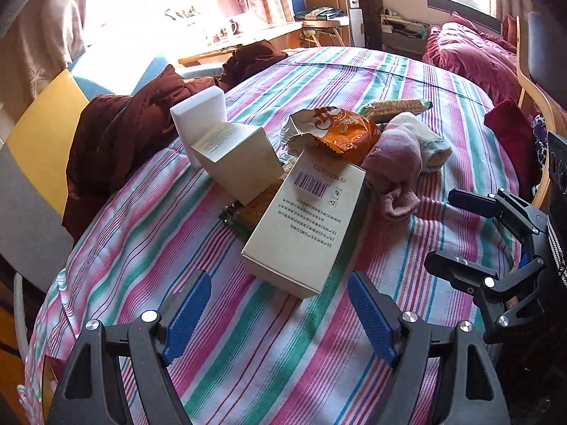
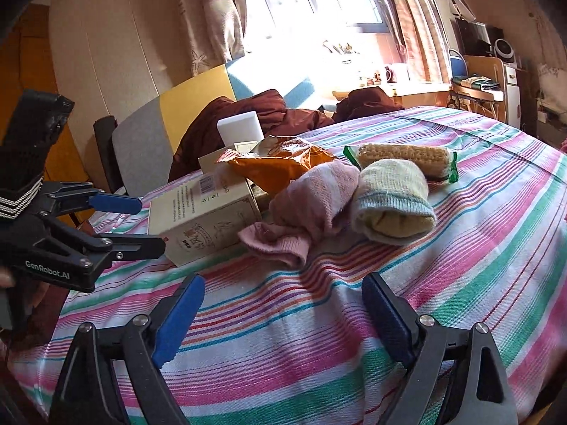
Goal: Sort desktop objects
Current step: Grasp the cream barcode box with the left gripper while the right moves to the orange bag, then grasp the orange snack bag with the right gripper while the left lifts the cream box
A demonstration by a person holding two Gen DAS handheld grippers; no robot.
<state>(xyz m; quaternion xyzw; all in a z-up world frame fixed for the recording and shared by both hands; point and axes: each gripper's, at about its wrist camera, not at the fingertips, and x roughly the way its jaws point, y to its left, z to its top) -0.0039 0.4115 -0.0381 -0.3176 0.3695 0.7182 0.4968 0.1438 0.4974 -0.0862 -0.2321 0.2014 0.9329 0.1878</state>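
A heap lies mid-table on the striped cloth (image 1: 347,78): a beige barcode box (image 1: 304,226), an opened beige box (image 1: 237,159), a white box (image 1: 200,113), an orange snack bag (image 1: 340,131), a pink sock (image 1: 393,166), a cream sock (image 1: 428,141) and a green-ended cracker packet (image 1: 393,106). My left gripper (image 1: 280,315) is open just short of the barcode box. My right gripper (image 2: 283,318) is open and empty in front of the pink sock (image 2: 308,205) and cream sock (image 2: 393,202). Each gripper shows in the other's view, the right gripper (image 1: 450,233) and the left gripper (image 2: 141,225).
A second cracker packet (image 1: 244,212) pokes out from under the boxes. A dark red jacket (image 1: 124,134) hangs over the table's far left edge near a grey and yellow chair (image 2: 141,148). A wooden chair (image 1: 531,99) with red cloth (image 1: 506,131) stands right.
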